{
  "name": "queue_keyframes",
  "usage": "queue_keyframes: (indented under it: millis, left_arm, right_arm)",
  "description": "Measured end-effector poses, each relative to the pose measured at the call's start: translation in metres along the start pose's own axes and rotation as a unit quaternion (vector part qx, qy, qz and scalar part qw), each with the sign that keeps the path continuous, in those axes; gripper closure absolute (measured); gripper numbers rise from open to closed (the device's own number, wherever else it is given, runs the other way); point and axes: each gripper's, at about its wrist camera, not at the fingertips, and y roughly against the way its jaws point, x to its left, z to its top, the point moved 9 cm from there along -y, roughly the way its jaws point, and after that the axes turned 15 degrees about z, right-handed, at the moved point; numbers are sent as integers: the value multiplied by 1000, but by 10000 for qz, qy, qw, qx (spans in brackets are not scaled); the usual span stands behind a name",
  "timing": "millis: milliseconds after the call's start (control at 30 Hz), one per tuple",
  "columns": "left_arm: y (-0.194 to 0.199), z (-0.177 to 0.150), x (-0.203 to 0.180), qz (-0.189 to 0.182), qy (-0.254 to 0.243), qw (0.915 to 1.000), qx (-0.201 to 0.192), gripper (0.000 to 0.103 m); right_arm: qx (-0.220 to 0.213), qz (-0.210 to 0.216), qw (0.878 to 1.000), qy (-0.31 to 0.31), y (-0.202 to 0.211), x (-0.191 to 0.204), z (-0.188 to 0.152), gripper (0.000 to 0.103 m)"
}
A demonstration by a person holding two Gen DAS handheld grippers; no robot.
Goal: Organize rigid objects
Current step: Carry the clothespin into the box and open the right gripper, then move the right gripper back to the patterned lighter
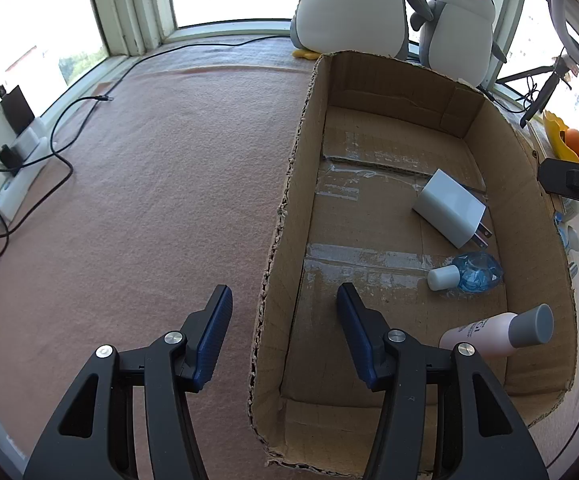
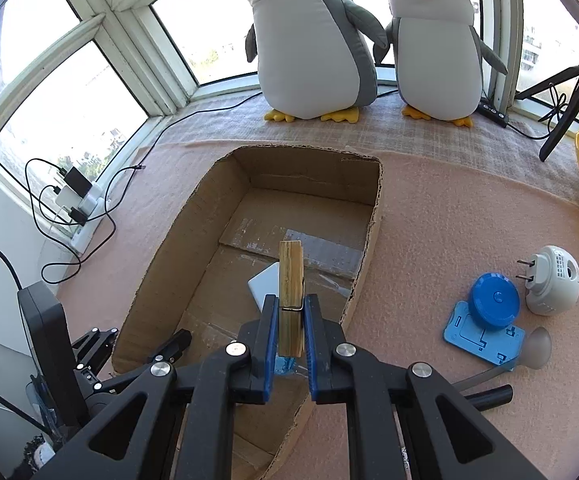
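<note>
clothespin: a wooden clothespin [image 2: 290, 292], clamped flat between the right gripper's [image 2: 291, 322] blue pads at about its spring wire; its far end sticks out forward, over the cardboard box [image 2: 157, 276].
handling: I judge it light, stiff and dry-grained, so slip looks unlikely. The pads bear on the broad wooden faces near the spring, which seems the sound place to hold; a squeeze on the tail end could spring it open.
right gripper: nearly closed, gripping the clothespin, hanging above the near right side of the box.
left gripper: [image 1: 285, 304] jaws stand apart with one finger either side of the box's left wall. Nothing visibly pressed between them; it reads near the narrowest it goes, so I cannot tell whether it pinches the wall or just straddles it.
box contents: white USB charger [image 1: 447, 208] lying flat, prongs toward the near side; small clear blue bottle [image 1: 467, 272] with white cap on its side just near of it; pink bottle [image 1: 501, 334] with grey cap on its side by the near right corner. The far half of the floor is bare tape and cardboard.
outside box: on the pink cloth to the right, a blue lid [image 2: 495, 300] resting on a blue flat card-like piece [image 2: 485, 340], a white plug-in device [image 2: 551, 280], a suction cup [image 2: 533, 348].
risk: a drop onto the charger may bounce; the bare floor looks safer.
</note>
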Motion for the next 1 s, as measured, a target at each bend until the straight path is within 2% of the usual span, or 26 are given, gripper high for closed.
queue_keyframes:
  millis: [233,300,333,367,700,1000]
  left_arm:
    - [0,0,0,1,-2,10000,-1,49]
    - [0,0,0,2,-1,10000,-1,49]
    - [0,0,0,1,-3,10000,-1,49]
    - [0,0,0,3,-5,10000,-3,49]
    - [0,0,0,13,-8,10000,-9,49]
    - [-1,0,1,21,-27,10000,-11,49]
  right_arm:
    - [94,42,9999,14,-7,2,-2,91]
    - [83,121,9999,-51,-5,2,-2,75]
    - [30,115,9999,-48,-2,2,-2,64]
    - [-22,81,10000,-21,0,2,-1,60]
    - [-126,28,9999,11,24,-3,-3,60]
    - [-232,-19,9993,-280,59,-31,-16,60]
